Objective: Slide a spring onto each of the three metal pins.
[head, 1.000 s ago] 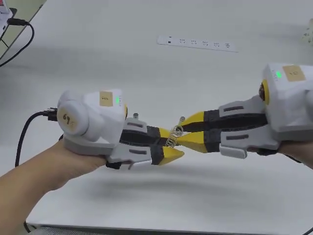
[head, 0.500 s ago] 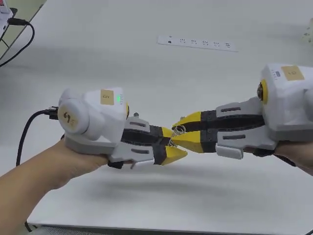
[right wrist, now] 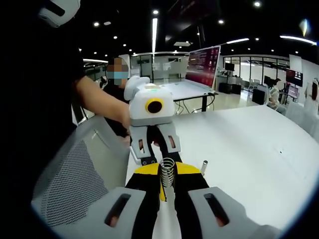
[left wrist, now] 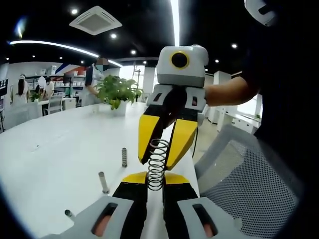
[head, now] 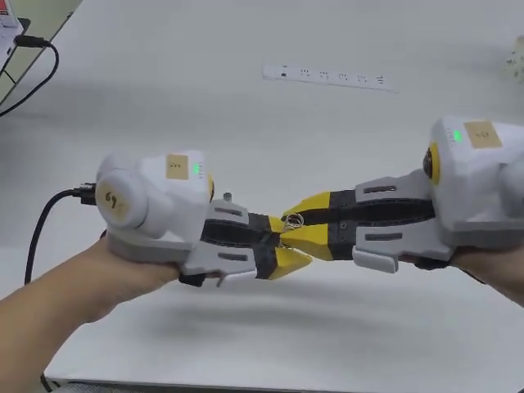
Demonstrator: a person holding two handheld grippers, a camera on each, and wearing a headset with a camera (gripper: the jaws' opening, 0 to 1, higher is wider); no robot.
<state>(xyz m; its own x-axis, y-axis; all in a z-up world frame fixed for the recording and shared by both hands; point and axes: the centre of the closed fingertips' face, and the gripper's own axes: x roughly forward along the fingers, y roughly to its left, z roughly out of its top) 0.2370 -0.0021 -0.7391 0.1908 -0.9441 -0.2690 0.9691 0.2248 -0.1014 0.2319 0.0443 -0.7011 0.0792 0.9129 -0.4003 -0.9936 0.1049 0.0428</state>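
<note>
A coil spring (head: pixel 291 221) hangs above the white table (head: pixel 246 139), caught between the yellow tips of both grippers. My left gripper (head: pixel 288 246) reaches in from the left and my right gripper (head: pixel 286 230) from the right, tip to tip. In the left gripper view the spring (left wrist: pixel 156 164) stands upright with its lower end pinched in my left gripper (left wrist: pixel 155 179) and its top between the right gripper's jaws. In the right gripper view the spring (right wrist: pixel 167 172) sits in my right gripper (right wrist: pixel 168 173). On the table stand a pin with a spring on it (left wrist: pixel 124 157) and a bare pin (left wrist: pixel 103 182).
A white power strip (head: pixel 329 75) lies at the far side of the table. A black cable (head: pixel 39 225) trails from the left gripper over the near edge. A mesh chair (left wrist: pixel 249 189) stands beside the table. People stand in the background.
The two grippers have drawn closer together, and the right one has shifted left. Less of the spring's length shows between the tips than before.
</note>
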